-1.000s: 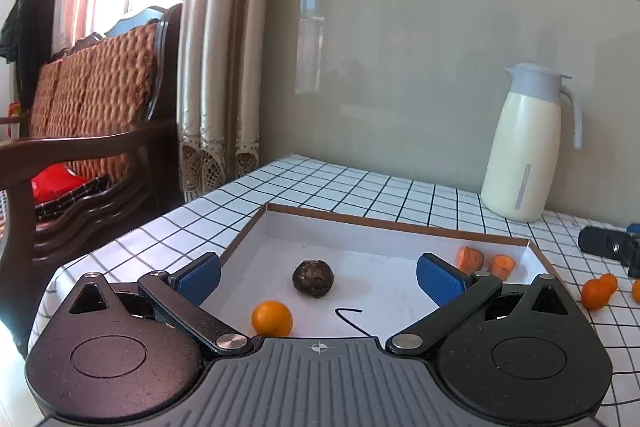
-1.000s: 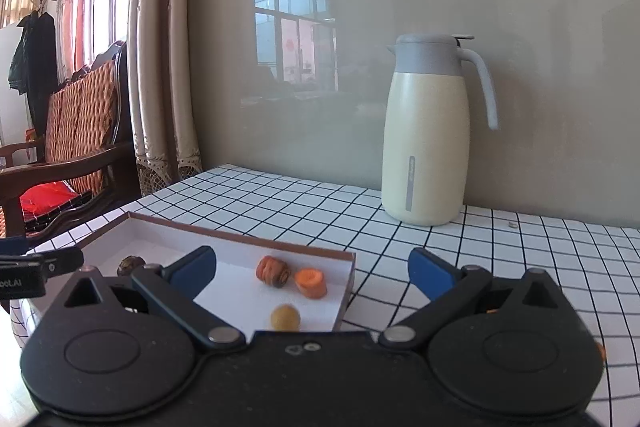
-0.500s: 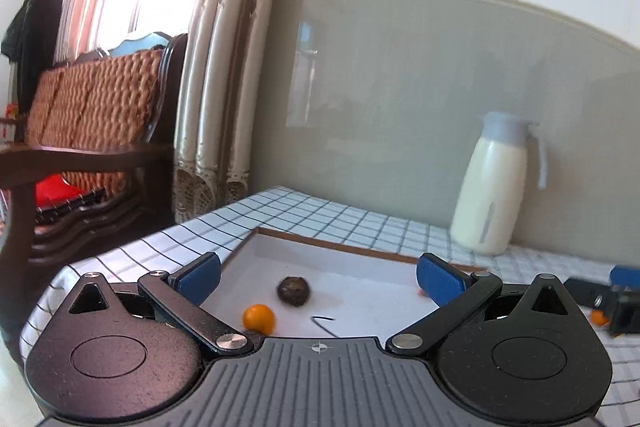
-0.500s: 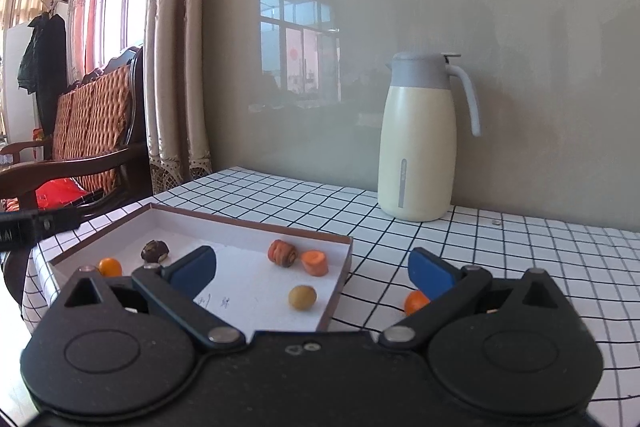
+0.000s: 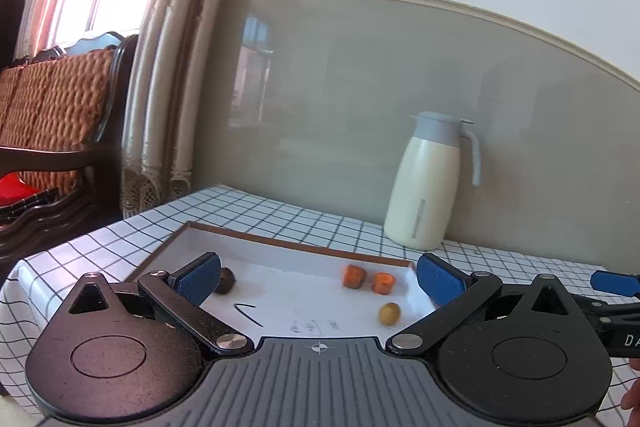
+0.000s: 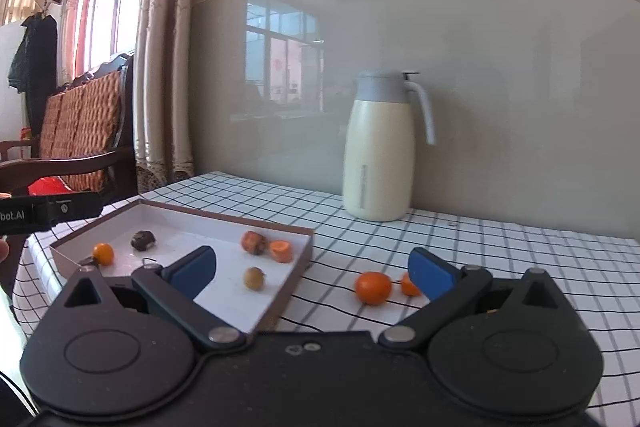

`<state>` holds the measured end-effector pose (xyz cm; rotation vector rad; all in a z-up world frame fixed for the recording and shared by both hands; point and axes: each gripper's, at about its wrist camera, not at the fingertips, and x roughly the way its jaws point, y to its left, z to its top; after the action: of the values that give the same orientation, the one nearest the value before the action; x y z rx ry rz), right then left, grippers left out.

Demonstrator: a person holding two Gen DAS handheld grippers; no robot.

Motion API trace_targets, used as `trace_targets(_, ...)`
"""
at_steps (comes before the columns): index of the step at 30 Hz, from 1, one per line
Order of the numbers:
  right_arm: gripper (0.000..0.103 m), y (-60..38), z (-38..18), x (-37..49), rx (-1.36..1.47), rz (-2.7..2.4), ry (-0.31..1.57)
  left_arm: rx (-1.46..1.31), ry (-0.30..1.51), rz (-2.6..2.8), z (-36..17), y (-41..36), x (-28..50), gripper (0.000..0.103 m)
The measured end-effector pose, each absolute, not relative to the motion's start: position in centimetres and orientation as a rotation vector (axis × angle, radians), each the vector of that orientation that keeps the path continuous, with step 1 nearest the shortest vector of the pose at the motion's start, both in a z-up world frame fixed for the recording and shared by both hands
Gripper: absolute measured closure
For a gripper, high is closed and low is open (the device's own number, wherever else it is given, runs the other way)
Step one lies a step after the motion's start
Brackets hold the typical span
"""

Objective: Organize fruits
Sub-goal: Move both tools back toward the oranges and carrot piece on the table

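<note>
A shallow brown-rimmed white tray [image 6: 280,225] [image 5: 280,246] lies on the checked table. In it are a small orange fruit [image 6: 103,253], a dark round fruit [image 6: 143,240] [image 5: 225,280], two orange carrot-like pieces [image 6: 280,251] [image 5: 383,283] and a yellowish-green fruit [image 6: 254,278] [image 5: 389,313]. Two orange fruits [image 6: 373,287] lie on the cloth right of the tray. My left gripper [image 5: 318,281] hovers open over the tray's near edge, holding nothing. My right gripper [image 6: 312,269] is open and empty, straddling the tray's right corner and the loose oranges.
A cream thermos jug with a grey lid [image 6: 380,151] [image 5: 428,187] stands at the back by the wall. A wooden chair with a woven back [image 6: 80,123] and curtains are left of the table. The other gripper's body shows at each view's edge.
Both grippers have pulled back and risen from the table, so more of the tray shows. The left view has swung right, and the small orange in the tray is now hidden there.
</note>
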<state>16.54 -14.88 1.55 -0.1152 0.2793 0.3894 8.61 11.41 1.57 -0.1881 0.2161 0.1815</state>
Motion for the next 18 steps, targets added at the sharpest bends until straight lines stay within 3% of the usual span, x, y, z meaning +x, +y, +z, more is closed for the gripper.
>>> trace_targets(18, 0.006, -20.5, 1.2, 14.6, -0.150, 0.260, 0.260, -0.033, 0.205, 0.059, 1.7, 3.9, 9.6, 0.000)
